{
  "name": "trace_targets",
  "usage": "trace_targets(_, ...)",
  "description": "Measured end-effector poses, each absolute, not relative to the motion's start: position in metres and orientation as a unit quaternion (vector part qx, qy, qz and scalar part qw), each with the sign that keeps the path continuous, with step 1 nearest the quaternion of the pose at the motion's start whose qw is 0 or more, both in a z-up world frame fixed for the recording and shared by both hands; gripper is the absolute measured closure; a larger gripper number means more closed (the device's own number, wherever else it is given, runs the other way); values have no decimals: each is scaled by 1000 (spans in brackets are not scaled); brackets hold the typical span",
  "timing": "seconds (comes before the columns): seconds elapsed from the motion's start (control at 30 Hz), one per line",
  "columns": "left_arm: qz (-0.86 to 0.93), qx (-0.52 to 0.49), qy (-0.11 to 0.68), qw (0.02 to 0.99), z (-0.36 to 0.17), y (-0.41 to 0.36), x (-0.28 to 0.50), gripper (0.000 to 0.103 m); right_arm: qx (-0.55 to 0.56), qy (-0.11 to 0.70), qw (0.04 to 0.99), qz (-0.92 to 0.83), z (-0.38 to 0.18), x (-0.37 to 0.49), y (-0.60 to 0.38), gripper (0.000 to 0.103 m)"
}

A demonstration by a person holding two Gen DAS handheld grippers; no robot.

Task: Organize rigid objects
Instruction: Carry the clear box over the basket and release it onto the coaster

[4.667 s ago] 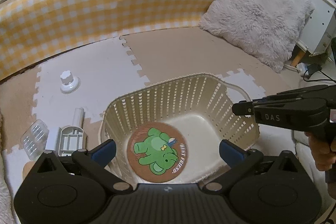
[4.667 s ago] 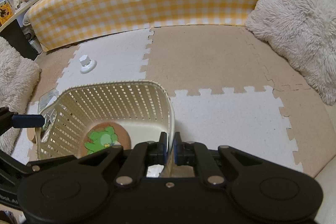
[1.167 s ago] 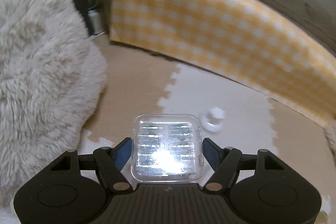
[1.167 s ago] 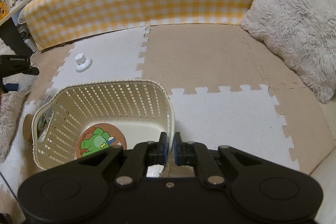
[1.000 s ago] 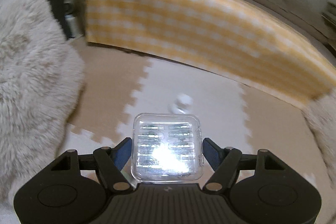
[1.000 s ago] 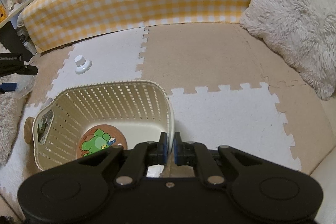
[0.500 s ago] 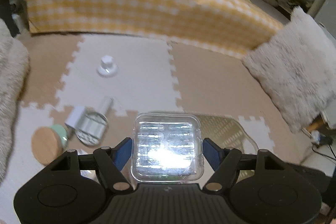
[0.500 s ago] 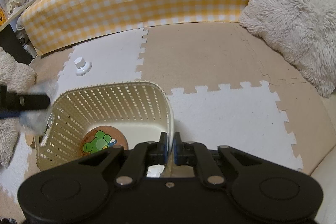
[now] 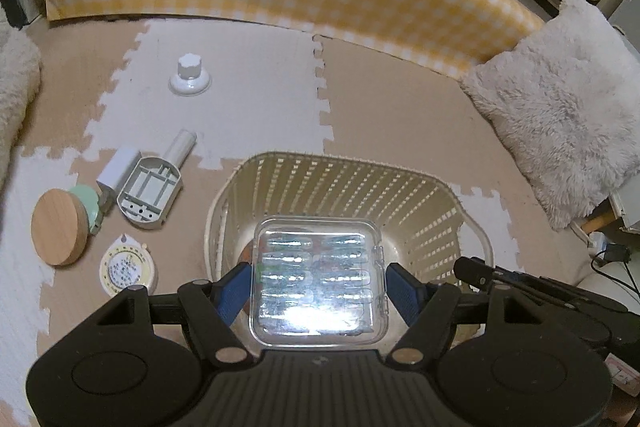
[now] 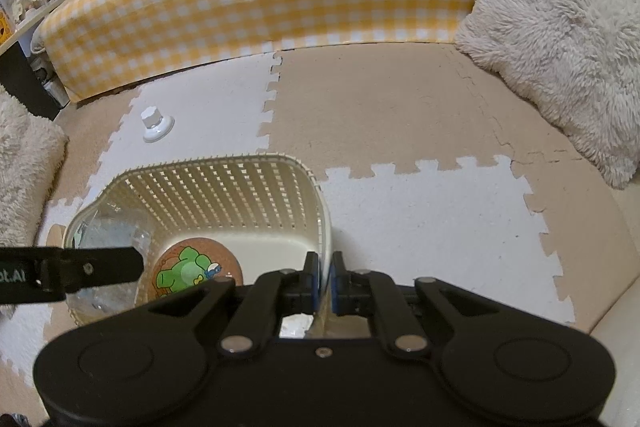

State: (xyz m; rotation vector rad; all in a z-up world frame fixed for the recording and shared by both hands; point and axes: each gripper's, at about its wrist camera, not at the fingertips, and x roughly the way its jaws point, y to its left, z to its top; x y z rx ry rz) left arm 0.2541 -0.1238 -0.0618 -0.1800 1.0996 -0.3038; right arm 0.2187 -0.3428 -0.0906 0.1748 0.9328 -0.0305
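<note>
My left gripper (image 9: 319,289) clamps a clear plastic case (image 9: 320,279) above the basket (image 9: 344,183); my right gripper (image 10: 324,277) pinches the basket's rim.

Open basket (image 9: 472,223) mouth, coaster (image 10: 192,273) on its floor; clutter (image 9: 148,191) left, bare mat (image 10: 432,223) right.

The right gripper (image 10: 325,277) is clamped on the near right rim of the cream slatted basket (image 10: 224,183), one pad on each side of the wall. Ahead and left of the jaws, a round coaster (image 10: 192,269) with a green cartoon figure lies on the basket floor. Further left, the left gripper (image 10: 86,269) reaches over the basket's left edge with a clear plastic case (image 10: 114,239). Far ahead and left, a white knob (image 10: 156,123) stands on the foam mat (image 10: 420,219).
</note>
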Motion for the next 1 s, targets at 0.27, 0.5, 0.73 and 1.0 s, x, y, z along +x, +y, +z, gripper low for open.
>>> trace_targets(0.27, -134, -83, 519, 840, -67, -123, 257, 30, 84, 449, 889, -15, -91, 219, -343, 97)
trace_targets(0.5, -132, -69, 516, 844, -70, -124, 257, 30, 84, 449, 890, -14, -90, 219, -343, 97)
trace_targets(0.73, -133, -52, 518, 843, -70, -126, 256, 28, 83, 449, 890, -14, -90, 218, -343, 97)
trace_targets(1.0, -140, -43, 521, 841, -69, -129, 254, 22, 83, 449, 890, -14, -90, 218, -342, 97)
